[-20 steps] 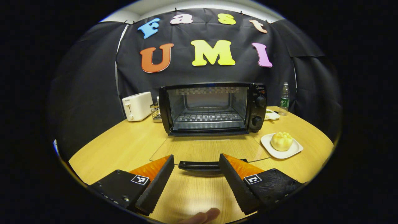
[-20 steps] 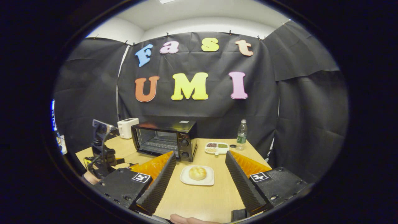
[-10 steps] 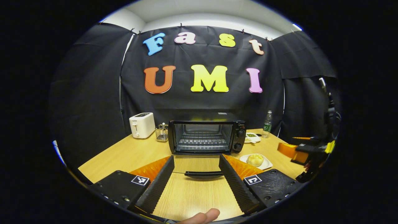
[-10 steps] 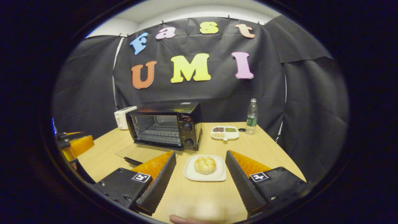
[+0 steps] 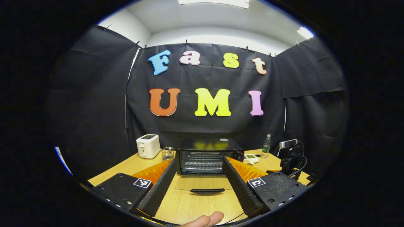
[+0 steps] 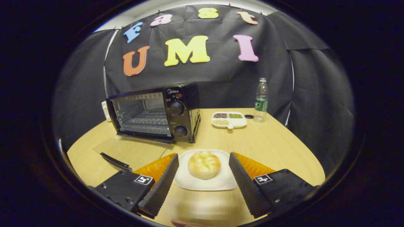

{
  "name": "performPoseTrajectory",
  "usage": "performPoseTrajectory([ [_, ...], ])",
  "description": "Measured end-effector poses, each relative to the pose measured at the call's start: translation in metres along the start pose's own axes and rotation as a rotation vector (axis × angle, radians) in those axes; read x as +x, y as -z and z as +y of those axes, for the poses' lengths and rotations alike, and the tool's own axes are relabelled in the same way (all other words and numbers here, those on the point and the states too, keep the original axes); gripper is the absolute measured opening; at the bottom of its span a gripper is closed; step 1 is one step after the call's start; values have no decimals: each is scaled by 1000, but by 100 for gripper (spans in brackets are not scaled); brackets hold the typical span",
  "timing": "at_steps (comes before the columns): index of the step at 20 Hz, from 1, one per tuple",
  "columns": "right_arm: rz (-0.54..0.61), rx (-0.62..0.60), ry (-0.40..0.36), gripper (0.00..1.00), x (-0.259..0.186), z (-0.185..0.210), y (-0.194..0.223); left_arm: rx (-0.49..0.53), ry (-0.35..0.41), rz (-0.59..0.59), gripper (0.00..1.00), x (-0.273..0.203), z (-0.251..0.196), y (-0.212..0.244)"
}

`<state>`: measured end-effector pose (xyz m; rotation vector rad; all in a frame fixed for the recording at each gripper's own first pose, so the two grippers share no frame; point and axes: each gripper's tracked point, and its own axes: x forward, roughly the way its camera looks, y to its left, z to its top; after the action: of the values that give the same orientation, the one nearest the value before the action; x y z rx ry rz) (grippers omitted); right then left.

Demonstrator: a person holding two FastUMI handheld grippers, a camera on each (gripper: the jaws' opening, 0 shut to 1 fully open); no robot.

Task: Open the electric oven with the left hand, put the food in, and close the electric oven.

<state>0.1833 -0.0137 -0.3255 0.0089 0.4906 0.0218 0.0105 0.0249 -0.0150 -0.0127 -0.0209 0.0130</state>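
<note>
The black electric oven (image 5: 206, 157) (image 6: 154, 112) stands at the back of the wooden table, its glass door (image 5: 202, 183) (image 6: 129, 151) folded flat onto the tabletop with the handle (image 5: 207, 190) toward me. My left gripper (image 5: 199, 176) is open and empty, pulled back and raised, well short of the handle. A round bun (image 6: 204, 164) lies on a white plate (image 6: 192, 181) right of the oven. My right gripper (image 6: 202, 171) is open, its fingers on either side of the plate, not touching the bun. The other gripper (image 5: 288, 157) shows at the right of the left gripper view.
A white toaster (image 5: 148, 146) and a small wire rack (image 5: 167, 153) stand left of the oven. A divided snack dish (image 6: 228, 119) and a water bottle (image 6: 261, 99) sit behind the plate. Table edge (image 6: 303, 151) curves at the right. A fingertip (image 5: 205, 219) shows low down.
My left gripper has drawn back and up from the open door's handle. My right gripper has moved forward and down until its fingers flank the plate with the bun.
</note>
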Motion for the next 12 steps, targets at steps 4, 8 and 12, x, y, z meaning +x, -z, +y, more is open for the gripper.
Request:
performPoseTrajectory([
  [4,74,1,-9,99,26,10,15,8,-26,-32,88,5,5,-16],
  [8,118,-6,36,99,41,-3,24,-13,-14,0,100,11,7,-8],
  [12,166,16,17,96,49,0,35,-24,-23,18,95,12,11,3],
])
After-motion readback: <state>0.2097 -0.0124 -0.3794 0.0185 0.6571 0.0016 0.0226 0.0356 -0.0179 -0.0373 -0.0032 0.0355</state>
